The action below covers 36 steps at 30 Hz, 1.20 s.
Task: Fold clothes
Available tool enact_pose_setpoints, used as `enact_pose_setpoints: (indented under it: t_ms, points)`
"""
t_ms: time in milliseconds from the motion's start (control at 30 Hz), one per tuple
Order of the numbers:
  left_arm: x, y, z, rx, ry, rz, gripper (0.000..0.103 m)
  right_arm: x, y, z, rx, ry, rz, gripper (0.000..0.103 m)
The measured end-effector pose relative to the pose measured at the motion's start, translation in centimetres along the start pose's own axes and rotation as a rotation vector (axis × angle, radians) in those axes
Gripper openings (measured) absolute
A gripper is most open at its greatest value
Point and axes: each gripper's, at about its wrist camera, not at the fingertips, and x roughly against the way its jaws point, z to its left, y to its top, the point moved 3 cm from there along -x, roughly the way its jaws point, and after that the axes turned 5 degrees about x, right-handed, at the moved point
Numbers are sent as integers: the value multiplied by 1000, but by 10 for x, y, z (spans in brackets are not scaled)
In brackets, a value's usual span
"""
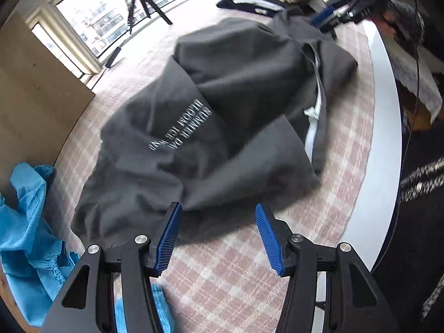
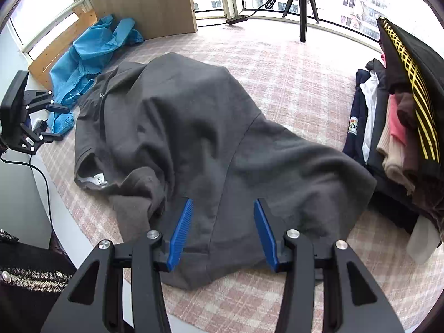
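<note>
A dark grey T-shirt (image 1: 222, 116) with white lettering lies crumpled and partly folded on the pink plaid cloth (image 1: 222, 277). My left gripper (image 1: 217, 208) is open and empty, its blue pads at the shirt's near edge. In the right wrist view the same shirt (image 2: 194, 127) spreads wide, its neck label at the left. My right gripper (image 2: 223, 204) is open and empty, just above the shirt's near part. The left gripper also shows in the right wrist view (image 2: 52, 122) at the far left, open.
A blue garment (image 2: 91, 52) lies at the table's left side, also in the left wrist view (image 1: 25, 222). A stack of folded clothes (image 2: 402, 127) stands at the right. A wooden board (image 2: 144, 2) and a tripod (image 2: 302, 2) stand at the back.
</note>
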Motion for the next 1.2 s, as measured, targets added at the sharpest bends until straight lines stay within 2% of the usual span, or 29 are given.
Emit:
enact_pose_setpoints:
  t_ms: [133,300,333,367,400,433,567,700,767,833,933,1000,1067,1100,1167,1200]
  points:
    - [-19,-5,-27,-95,-21,16,53,-2,-16,14,20,35,23,47]
    - [-39,15,-24,-106,-54,-9,51,-17,-29,24,45,42,72,50]
    - [-42,19,-22,-107,-61,-17,46,-18,-31,25,47,41,78,50]
    - [-44,24,-18,-86,-74,-21,19,-17,-32,24,45,35,77,50]
    - [-46,28,-11,-41,-94,-20,1,-15,-34,23,44,29,76,50]
    - [-43,32,-4,-2,-103,-30,0,-12,-35,22,45,21,71,50]
    - [-10,44,31,124,-86,-125,0,-6,-36,20,75,11,55,52]
    - [27,46,78,275,-49,-225,0,-14,-36,29,184,-1,80,52]
    - [33,35,87,302,-64,-215,0,-21,-35,38,239,-1,95,52]
    - [37,23,89,309,-80,-190,0,-24,-32,46,266,34,99,52]
    - [24,6,62,237,-111,-107,2,-26,-27,57,294,91,101,52]
    - [8,-1,32,169,-134,-59,7,-19,-22,56,243,144,77,52]
    - [-5,-3,9,114,-159,-28,19,-16,-18,53,183,219,56,53]
    - [-11,-3,-1,90,-171,-16,22,-18,-17,54,177,239,57,58]
    - [-22,-2,-17,34,-183,4,27,-29,-17,64,208,228,89,65]
    - [-28,-1,-24,-4,-169,12,28,-34,-17,68,223,222,105,65]
